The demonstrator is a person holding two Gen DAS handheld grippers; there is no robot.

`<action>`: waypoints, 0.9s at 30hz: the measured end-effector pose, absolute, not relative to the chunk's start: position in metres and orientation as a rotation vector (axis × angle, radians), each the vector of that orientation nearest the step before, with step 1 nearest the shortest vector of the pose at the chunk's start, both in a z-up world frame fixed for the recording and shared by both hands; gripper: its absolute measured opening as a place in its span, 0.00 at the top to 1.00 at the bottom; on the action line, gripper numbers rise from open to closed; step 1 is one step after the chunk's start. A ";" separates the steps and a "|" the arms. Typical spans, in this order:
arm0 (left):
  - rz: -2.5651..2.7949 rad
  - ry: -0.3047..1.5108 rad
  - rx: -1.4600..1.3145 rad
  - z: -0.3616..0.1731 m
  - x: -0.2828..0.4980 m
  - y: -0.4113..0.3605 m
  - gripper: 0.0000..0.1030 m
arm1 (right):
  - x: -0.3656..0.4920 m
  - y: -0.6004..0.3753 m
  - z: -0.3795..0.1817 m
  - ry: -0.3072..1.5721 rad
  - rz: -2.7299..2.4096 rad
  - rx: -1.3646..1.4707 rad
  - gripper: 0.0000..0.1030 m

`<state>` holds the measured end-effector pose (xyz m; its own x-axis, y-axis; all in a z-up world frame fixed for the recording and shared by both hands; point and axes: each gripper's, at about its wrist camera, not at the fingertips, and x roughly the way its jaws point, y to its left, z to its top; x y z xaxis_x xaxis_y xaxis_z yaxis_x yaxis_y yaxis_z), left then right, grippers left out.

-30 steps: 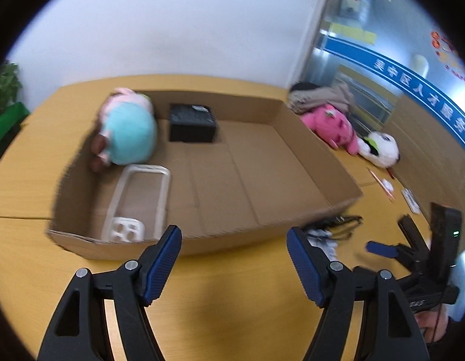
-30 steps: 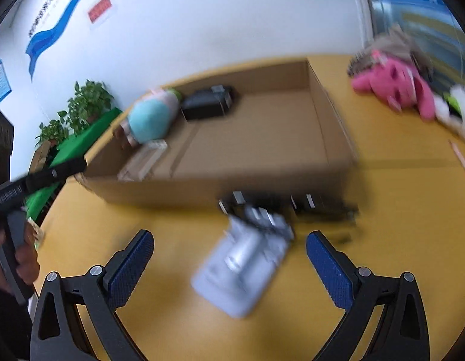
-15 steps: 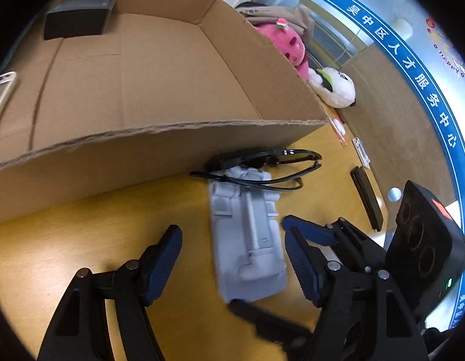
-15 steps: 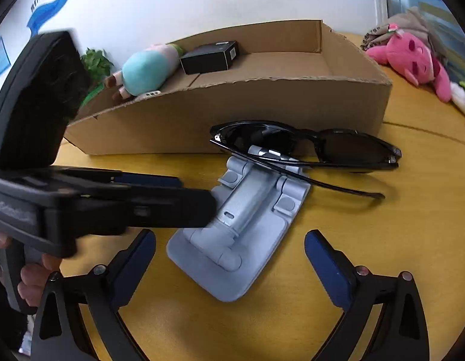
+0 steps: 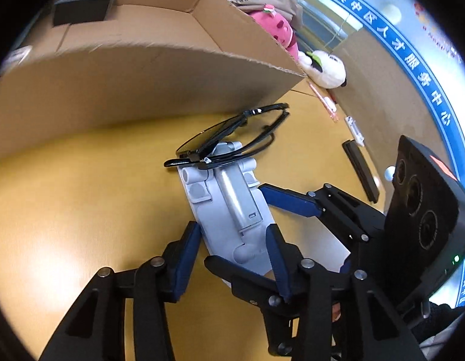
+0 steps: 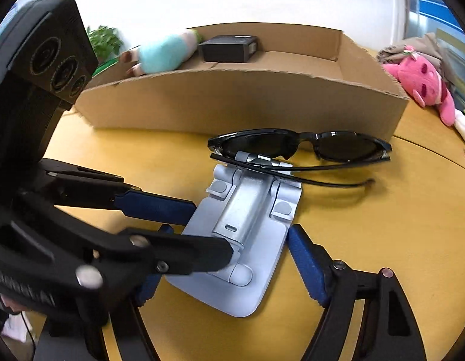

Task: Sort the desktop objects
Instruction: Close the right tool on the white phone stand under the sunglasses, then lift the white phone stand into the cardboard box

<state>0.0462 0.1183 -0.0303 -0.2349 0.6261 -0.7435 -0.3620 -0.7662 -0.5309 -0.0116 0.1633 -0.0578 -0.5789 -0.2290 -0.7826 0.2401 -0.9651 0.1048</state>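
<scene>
Closing claws [image 5: 232, 246] [image 6: 223, 258] straddle the grey stand [image 6: 247, 234]; only the right view shows the teal plush [image 6: 160, 54].

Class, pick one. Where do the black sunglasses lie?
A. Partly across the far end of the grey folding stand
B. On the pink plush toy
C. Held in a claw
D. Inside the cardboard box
A: the black sunglasses rest with their arms across the far end of the grey folding stand, outside the cardboard box.
</scene>
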 end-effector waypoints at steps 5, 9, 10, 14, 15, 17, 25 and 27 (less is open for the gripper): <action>2.061 -0.415 -1.402 -0.033 0.066 0.094 0.58 | 0.005 0.142 -0.057 0.057 -2.517 1.270 0.22; 2.118 -0.462 -1.412 -0.034 0.066 0.073 0.55 | 0.013 0.128 -0.057 0.072 -2.443 1.272 0.24; 2.120 -0.478 -1.414 -0.035 0.064 0.067 0.55 | 0.012 0.128 -0.056 0.047 -2.441 1.294 0.24; 2.105 -0.545 -1.402 -0.039 0.054 0.067 0.54 | 0.001 0.148 -0.054 -0.204 -2.366 1.325 0.24; 2.099 -0.552 -1.394 -0.039 0.053 0.067 0.54 | 0.000 0.151 -0.053 -0.236 -2.355 1.327 0.24; 2.096 -0.556 -1.389 -0.039 0.049 0.071 0.54 | 0.001 0.159 -0.054 -0.346 -2.307 1.328 0.24; 1.999 -0.579 -1.387 -0.043 0.041 0.085 0.66 | 0.015 0.167 -0.055 -0.480 -2.197 1.299 0.24; 1.993 -0.559 -1.376 -0.041 0.045 0.087 0.68 | 0.020 0.164 -0.053 -0.462 -2.201 1.306 0.25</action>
<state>0.0447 0.0869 -0.0407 -0.2435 0.7122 -0.6584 -0.2659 -0.7019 -0.6608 0.0199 0.1639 -0.0533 -0.3887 -0.6017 -0.6978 0.2701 -0.7984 0.5381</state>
